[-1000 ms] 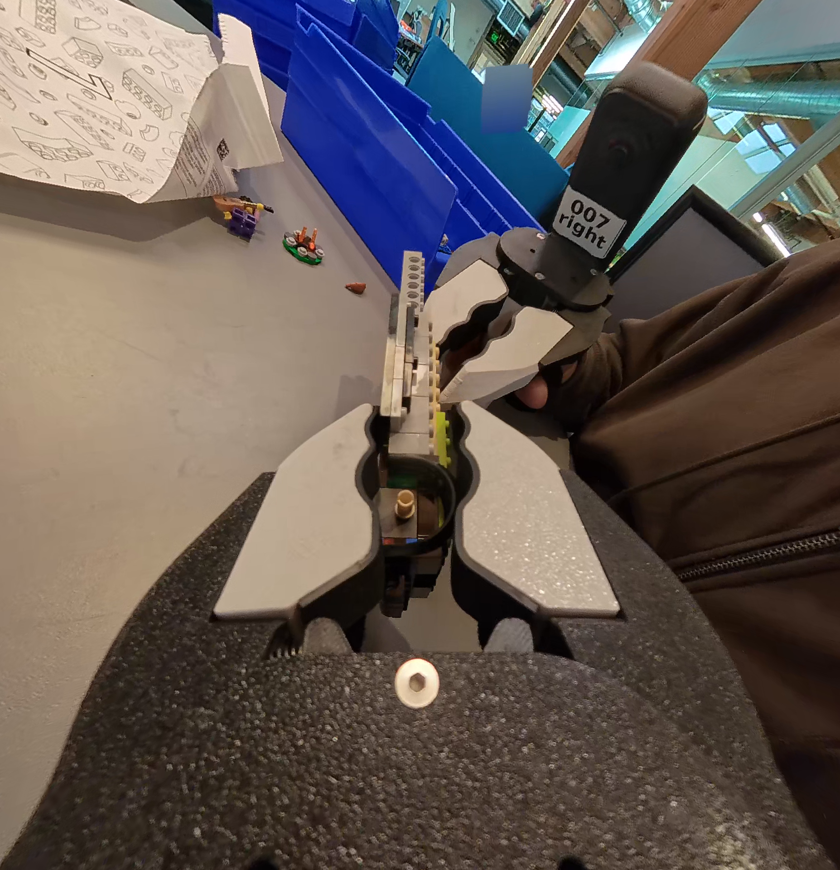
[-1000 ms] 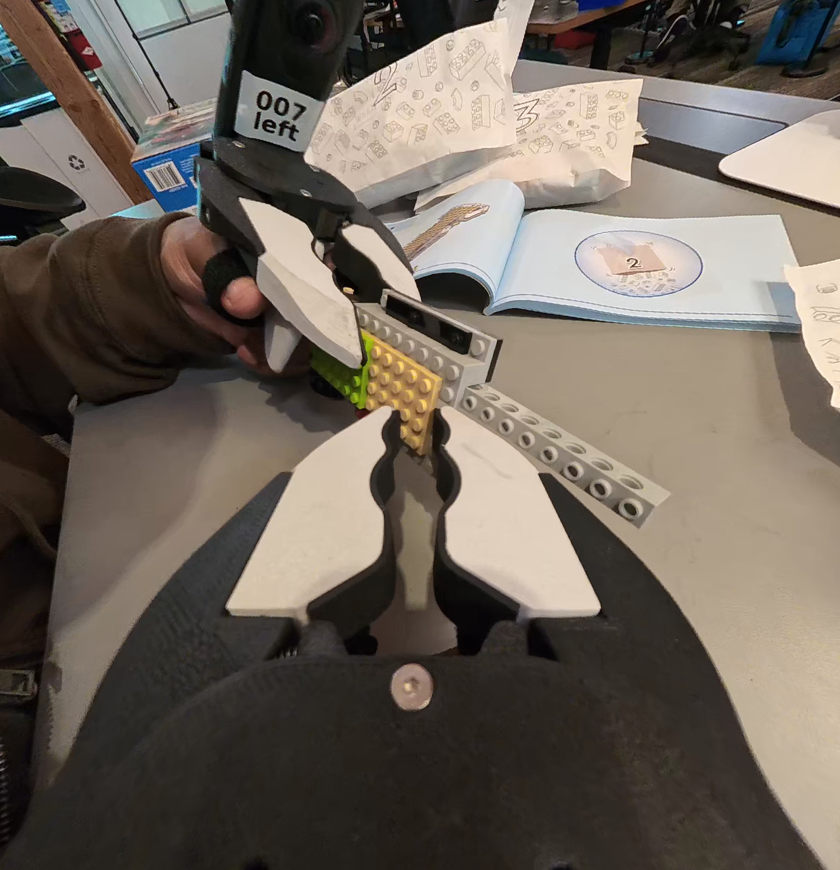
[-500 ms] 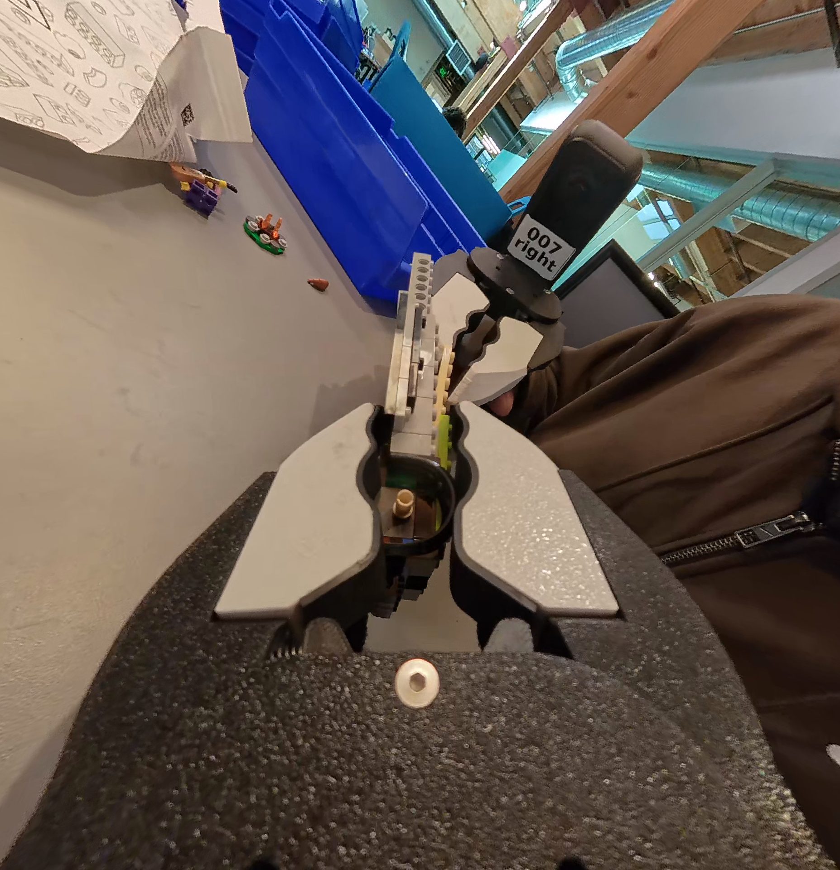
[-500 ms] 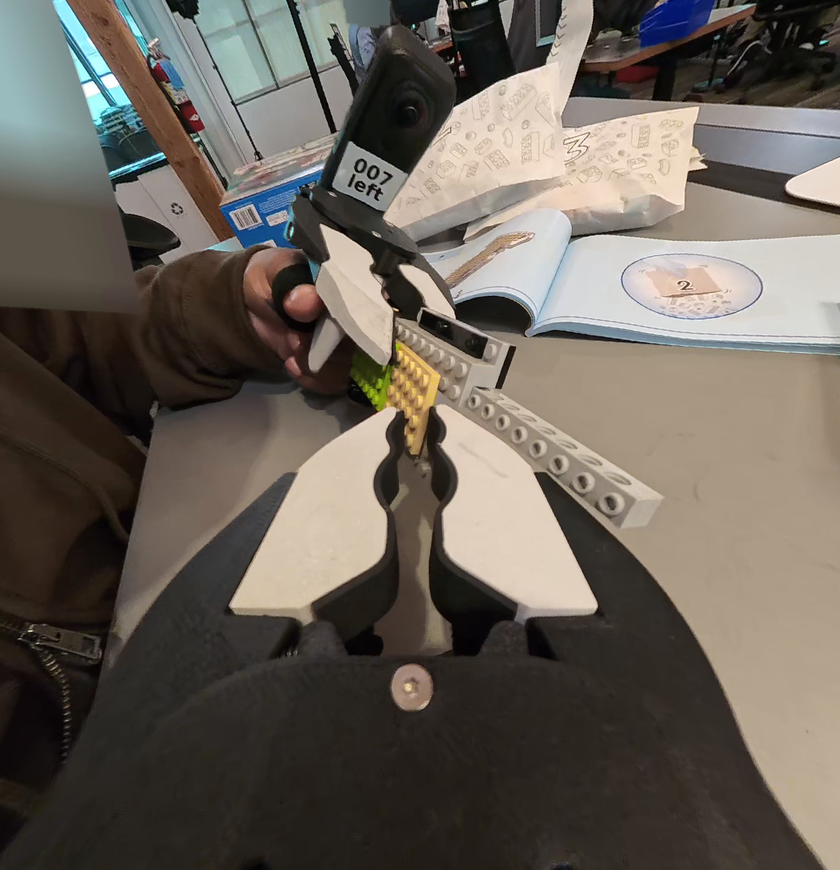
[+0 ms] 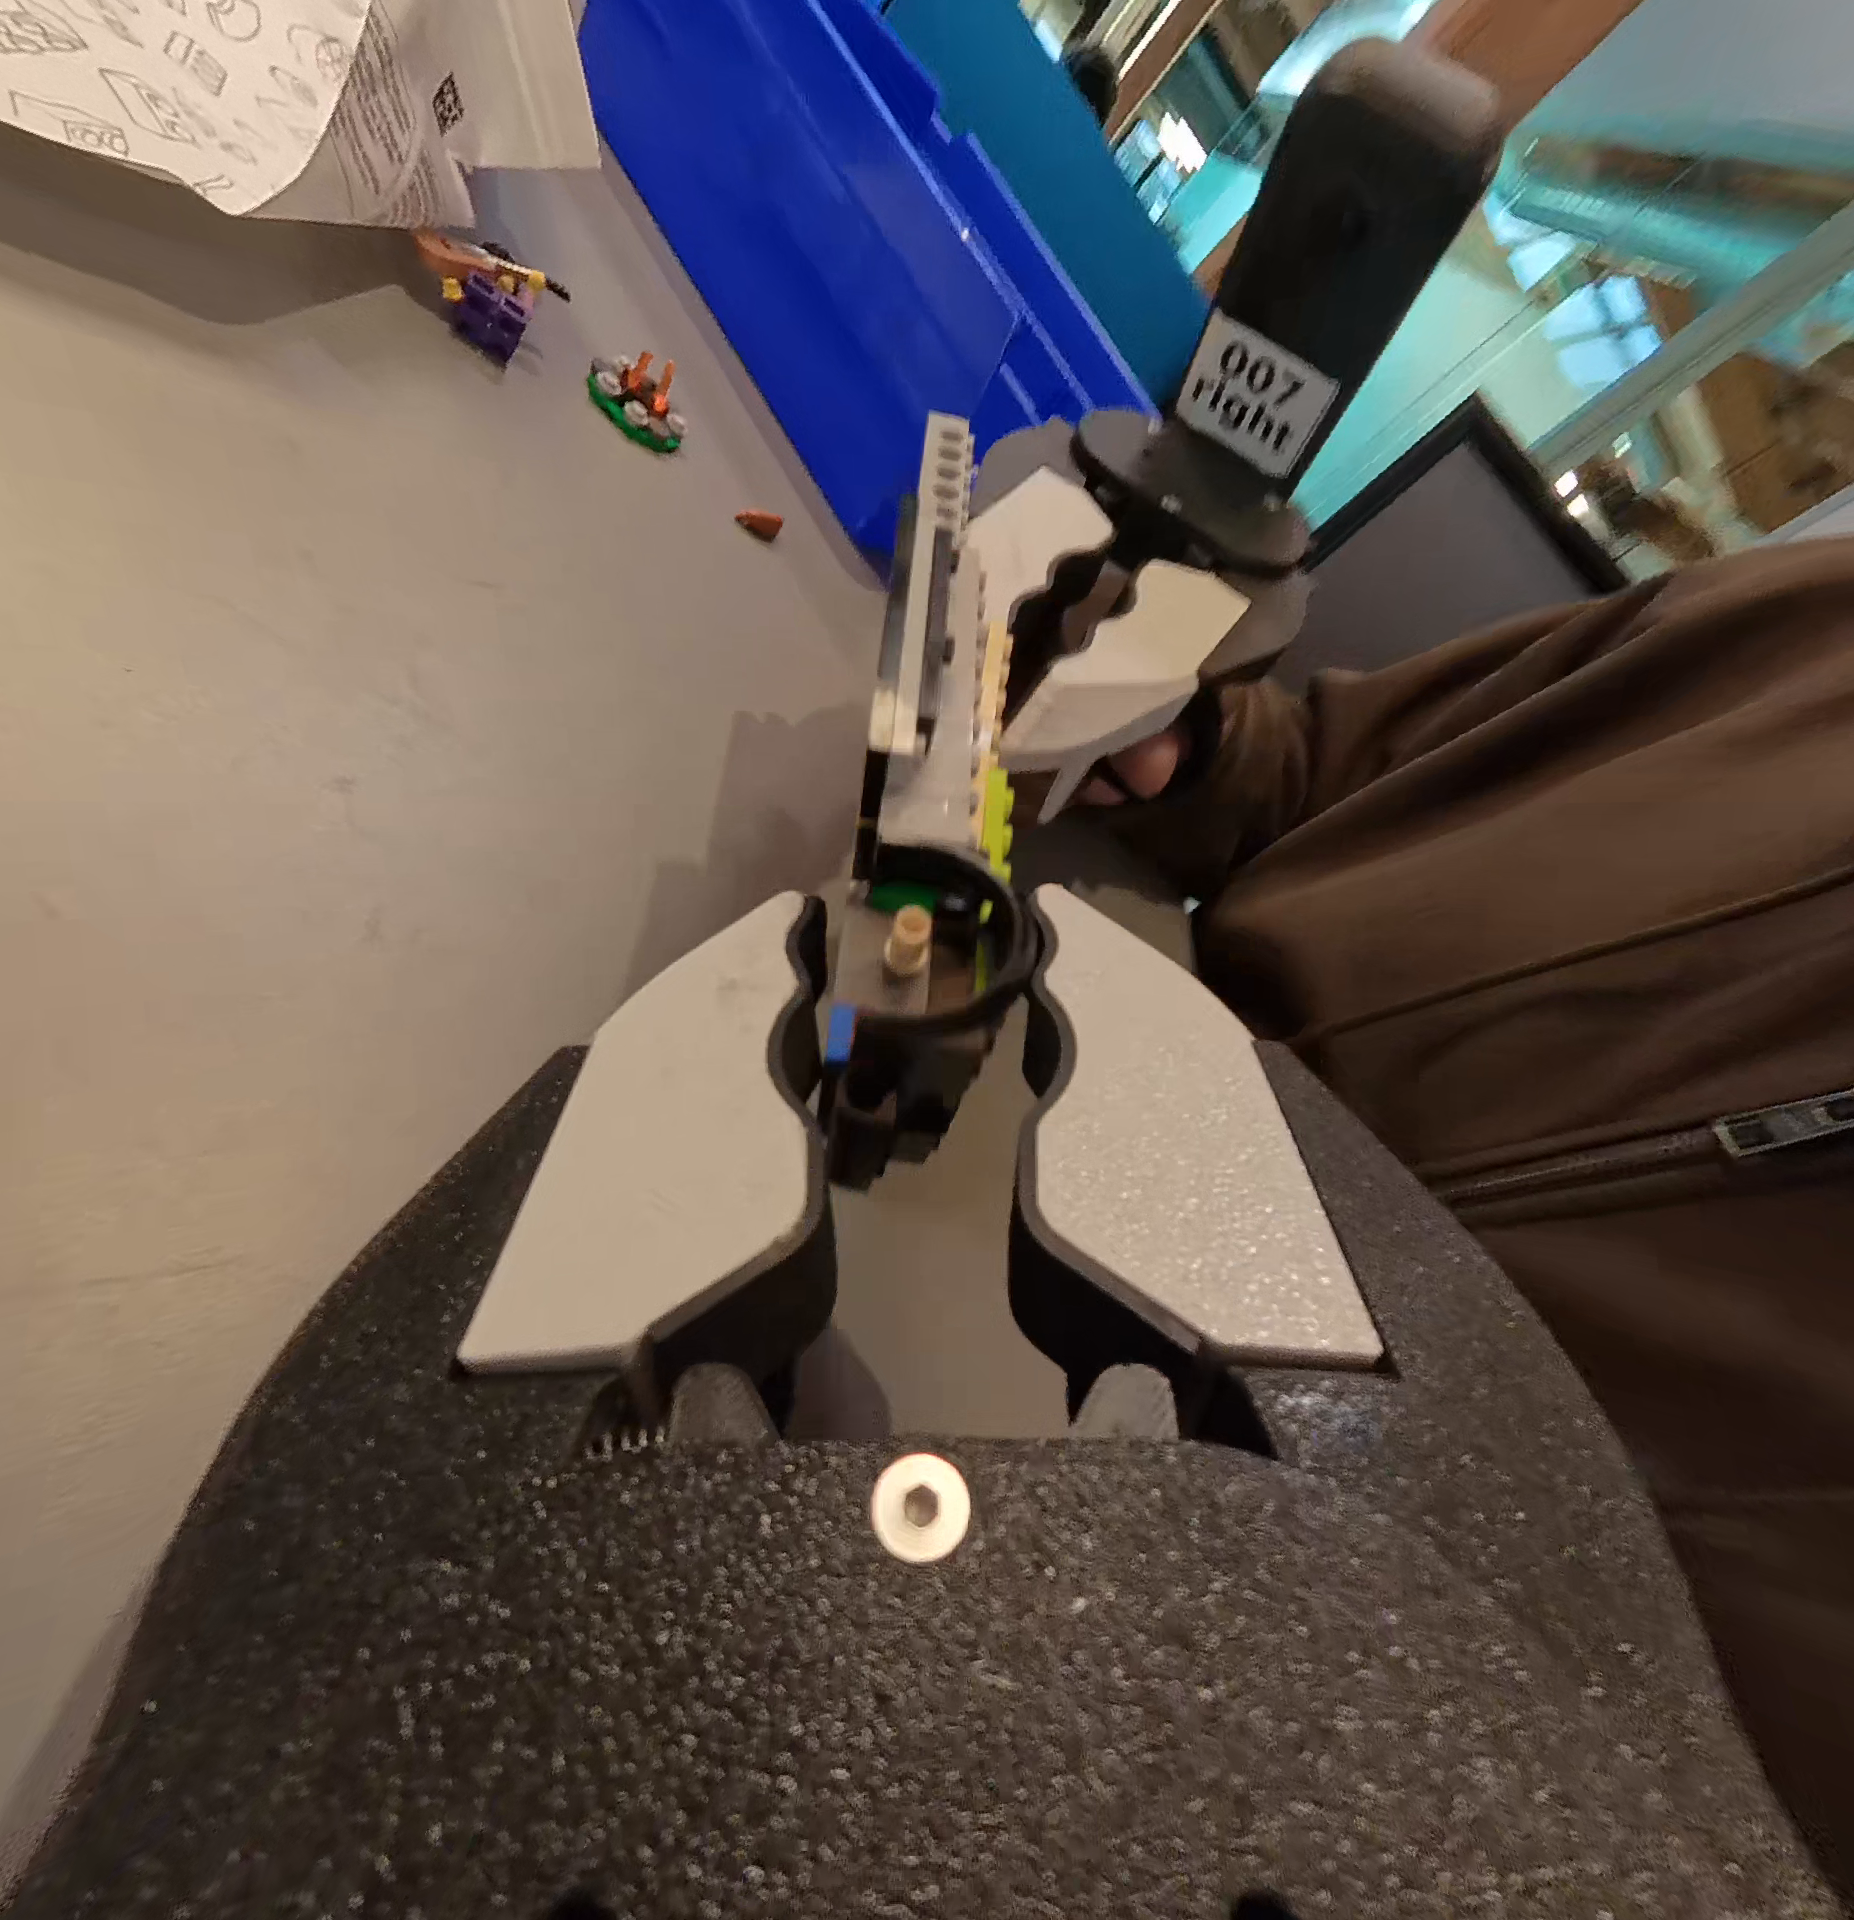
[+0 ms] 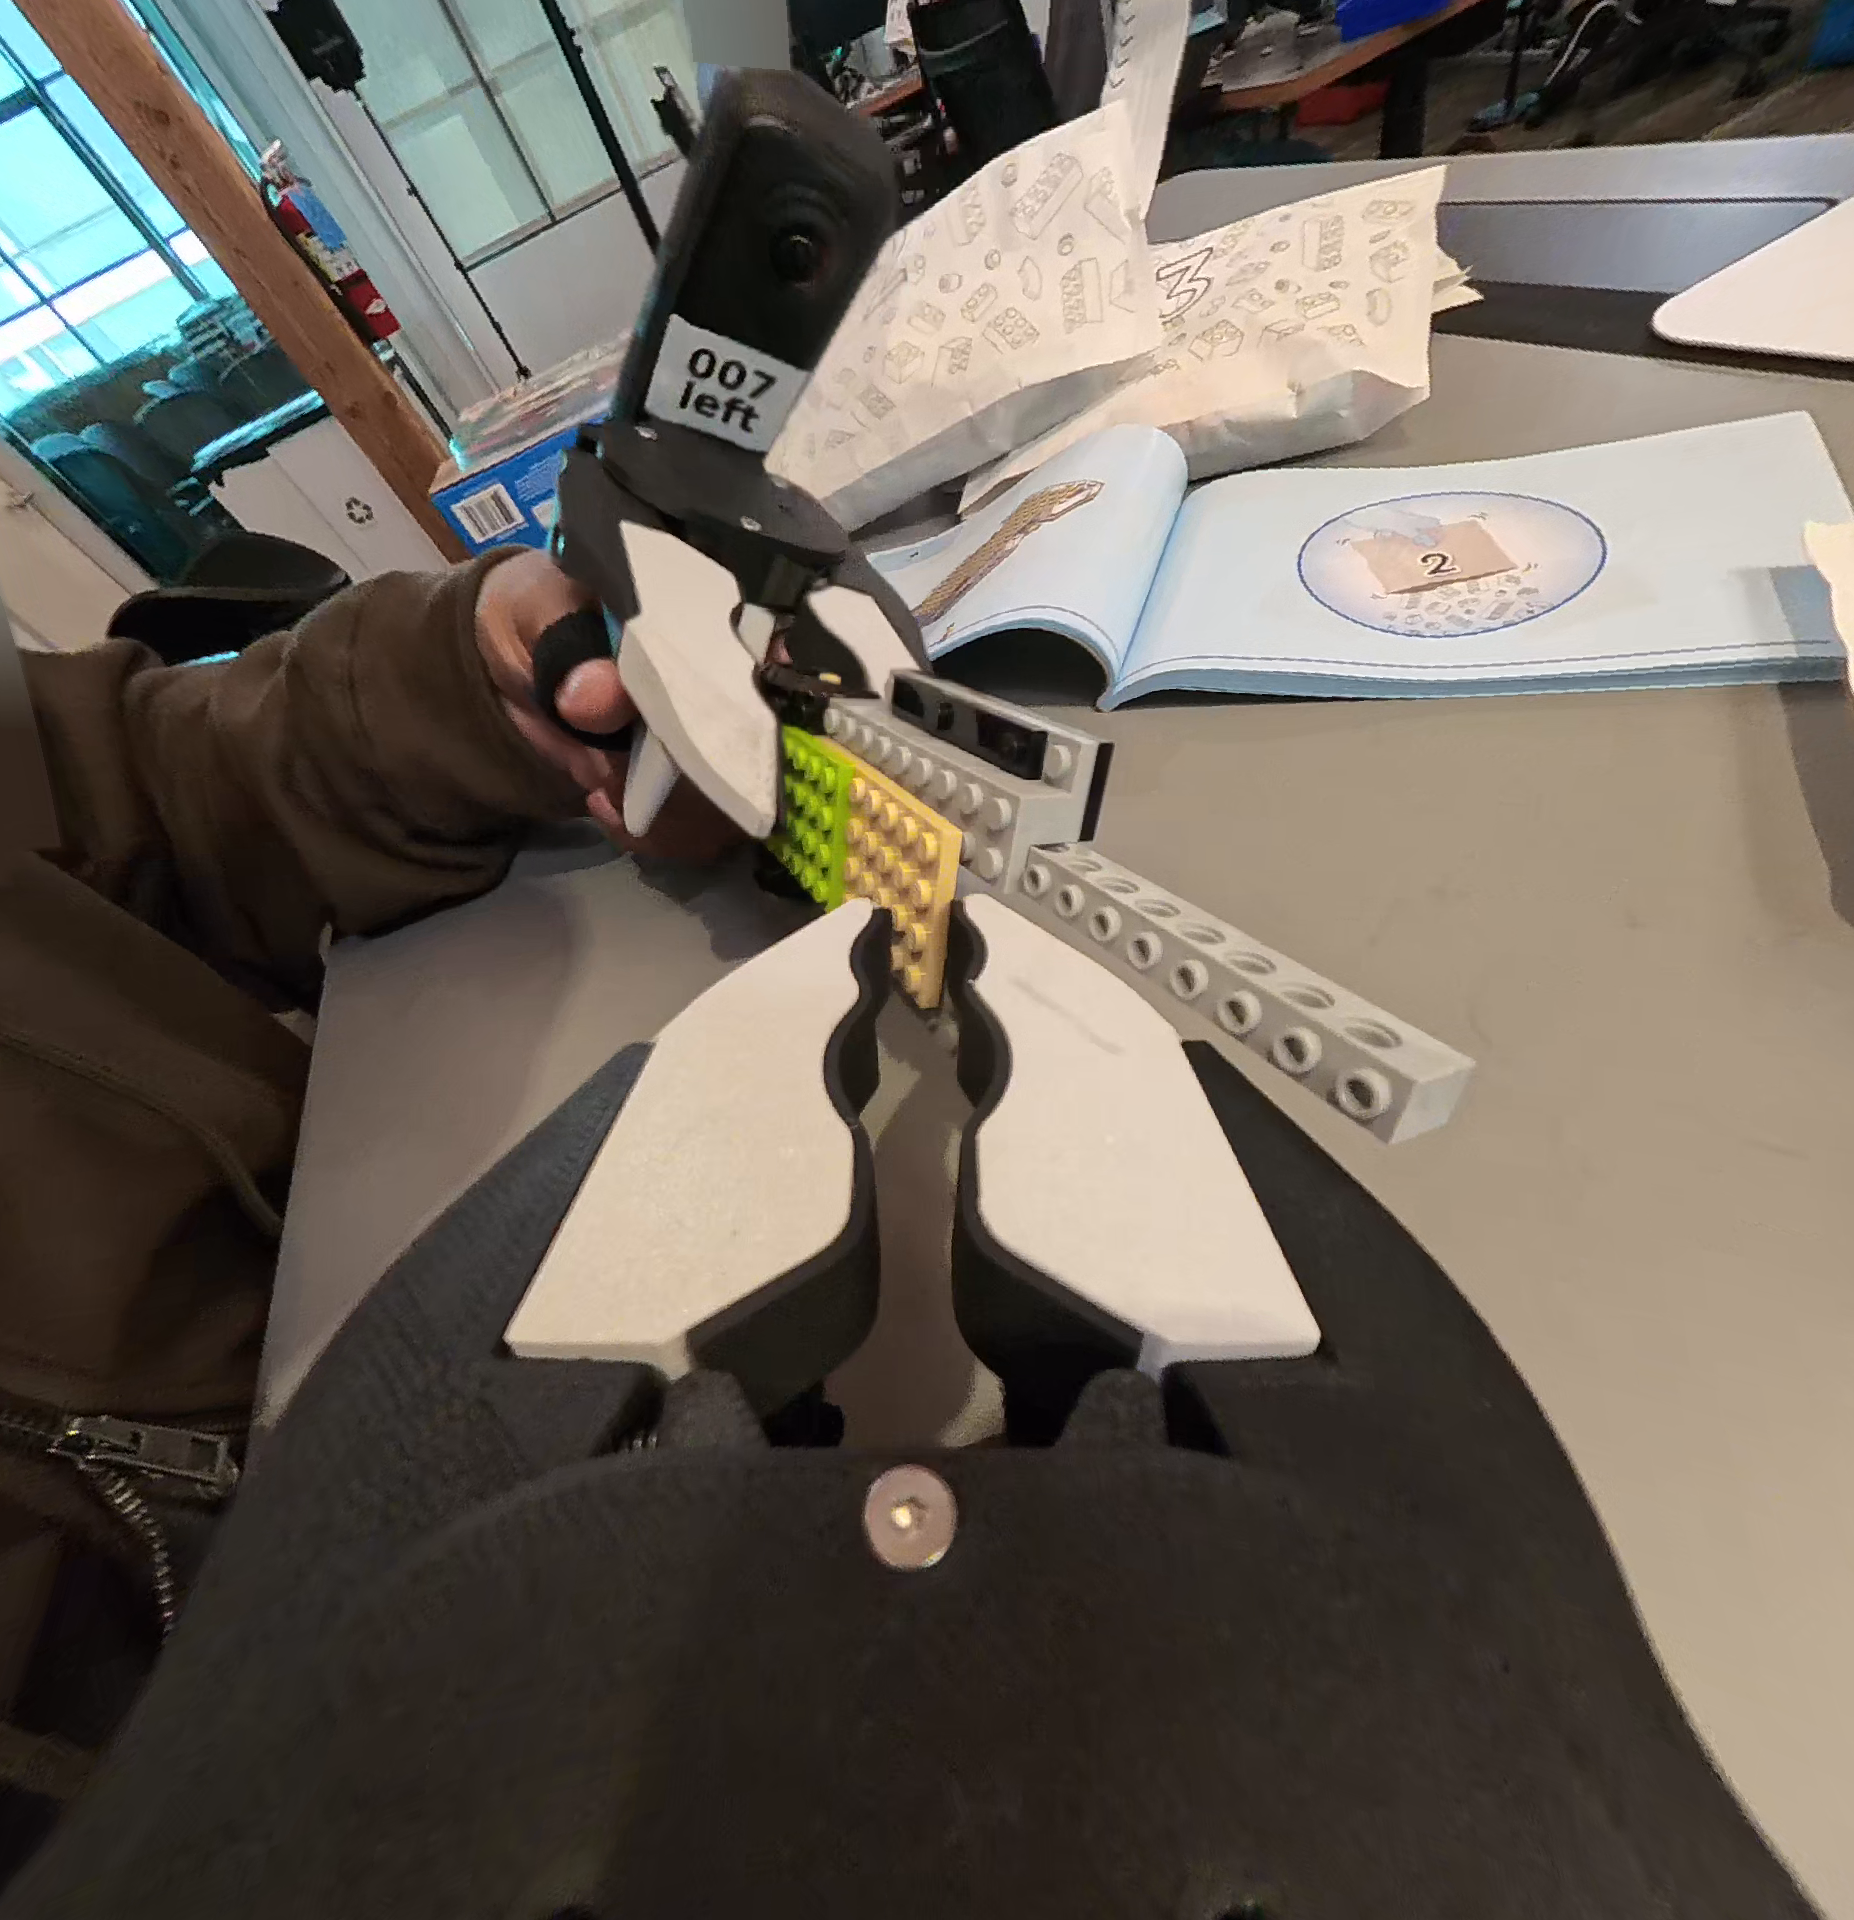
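- Gripping the tan plate [image 6: 907, 914] by its near edge, the right gripper [image 6: 912, 935] has its jaws nearly closed, both pads against the plate's faces; the thin edge-on pinch probably keeps the studded face clear.
- Left gripper [image 5: 923, 966]: jaws partly open around the dark round end [image 5: 944, 997] of the brick model [image 6: 964, 790]. Right pad touches the black ring; a narrow gap shows at the left pad, so this looks like a loose cradle, not a clamp.
- The model hangs above the table [image 6: 1422, 935], spanning both grippers; the right one seems to carry the weight.
- Model parts, outward: lime plate [image 6: 814, 821] beside the tan one, grey studded block behind, long grey holed beam [image 6: 1245, 997] jutting free to the right.
- A hand in a brown sleeve [image 6: 279, 748] holds each gripper close to the body, likely for steadiness.
- On the table beyond: open booklet [image 6: 1474, 582], printed paper bags [image 6: 1006, 312], small loose brick builds [image 5: 637, 400], blue bins [image 5: 850, 260].
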`<state>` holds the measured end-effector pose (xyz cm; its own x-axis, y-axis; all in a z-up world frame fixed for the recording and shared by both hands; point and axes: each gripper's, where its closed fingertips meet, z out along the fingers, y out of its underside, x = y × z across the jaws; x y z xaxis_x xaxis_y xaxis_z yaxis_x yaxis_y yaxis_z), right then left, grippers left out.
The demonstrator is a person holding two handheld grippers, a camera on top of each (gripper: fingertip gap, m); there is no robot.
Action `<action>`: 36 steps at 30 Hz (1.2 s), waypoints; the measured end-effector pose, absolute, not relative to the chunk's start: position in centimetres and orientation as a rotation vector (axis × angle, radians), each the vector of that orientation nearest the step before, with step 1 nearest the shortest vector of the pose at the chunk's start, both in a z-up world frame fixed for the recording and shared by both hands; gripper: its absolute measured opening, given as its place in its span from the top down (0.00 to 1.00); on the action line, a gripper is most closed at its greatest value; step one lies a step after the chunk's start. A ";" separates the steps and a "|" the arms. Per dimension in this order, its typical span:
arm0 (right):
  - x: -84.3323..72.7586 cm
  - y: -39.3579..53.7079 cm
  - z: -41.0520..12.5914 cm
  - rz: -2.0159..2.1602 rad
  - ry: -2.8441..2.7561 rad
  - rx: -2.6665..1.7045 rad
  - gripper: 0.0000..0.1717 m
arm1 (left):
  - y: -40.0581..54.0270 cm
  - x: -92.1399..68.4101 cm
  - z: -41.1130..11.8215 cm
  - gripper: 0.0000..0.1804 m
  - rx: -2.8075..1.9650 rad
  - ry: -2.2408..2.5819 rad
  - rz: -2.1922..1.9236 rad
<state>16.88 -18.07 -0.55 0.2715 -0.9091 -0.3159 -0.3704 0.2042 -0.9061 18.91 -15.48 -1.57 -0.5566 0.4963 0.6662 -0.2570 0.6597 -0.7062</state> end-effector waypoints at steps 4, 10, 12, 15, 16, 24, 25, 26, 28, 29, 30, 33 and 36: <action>16.7 -18.5 -0.4 -0.558 1.304 -1.340 0.94 | -15.1 18.9 -1.6 0.84 -0.251 -1.958 1.003; 16.3 -18.1 -0.2 -0.500 1.266 -1.340 0.95 | -14.8 18.9 -1.2 0.79 -0.255 -1.899 0.978; 16.2 -18.0 -0.2 -0.475 1.262 -1.331 0.95 | -14.7 18.9 -0.9 0.79 -0.250 -1.875 0.975; 16.2 -17.9 -0.2 -0.449 1.253 -1.323 0.95 | -14.6 18.8 -0.8 0.79 -0.246 -1.857 0.957; 16.1 -17.9 -0.1 -0.443 1.248 -1.321 0.95 | -14.6 18.8 -0.8 0.79 -0.239 -1.849 0.952; 16.0 -17.8 0.2 -0.415 1.221 -1.298 0.96 | -14.6 19.0 -0.9 0.84 -0.197 -1.823 0.929; 15.9 -17.7 0.3 -0.410 1.214 -1.295 0.96 | -14.6 19.0 -0.9 0.84 -0.193 -1.821 0.926; 15.9 -17.6 0.5 -0.400 1.198 -1.291 0.96 | -14.7 19.1 -1.0 0.84 -0.185 -1.823 0.925; 15.6 -17.1 1.2 -0.361 1.145 -1.258 0.96 | -14.8 19.2 -1.1 0.83 -0.169 -1.825 0.916; 15.6 -17.1 1.3 -0.354 1.143 -1.245 0.97 | -14.9 19.3 -1.3 0.83 -0.160 -1.835 0.918; 15.7 -17.2 1.2 -0.360 1.157 -1.244 0.97 | -14.9 19.3 -1.4 0.83 -0.158 -1.845 0.919; 15.8 -17.6 1.0 -0.368 1.184 -1.232 0.97 | -15.0 19.4 -1.5 0.83 -0.155 -1.855 0.915; 16.1 -18.2 0.6 -0.378 1.235 -1.216 0.96 | -15.0 19.5 -1.8 0.83 -0.139 -1.867 0.906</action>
<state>16.12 -18.23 0.60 0.3631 -0.7824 -0.5060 -0.3644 0.3805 -0.8499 19.48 -15.04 -1.78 -0.4809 0.4696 0.7404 -0.2911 0.7111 -0.6400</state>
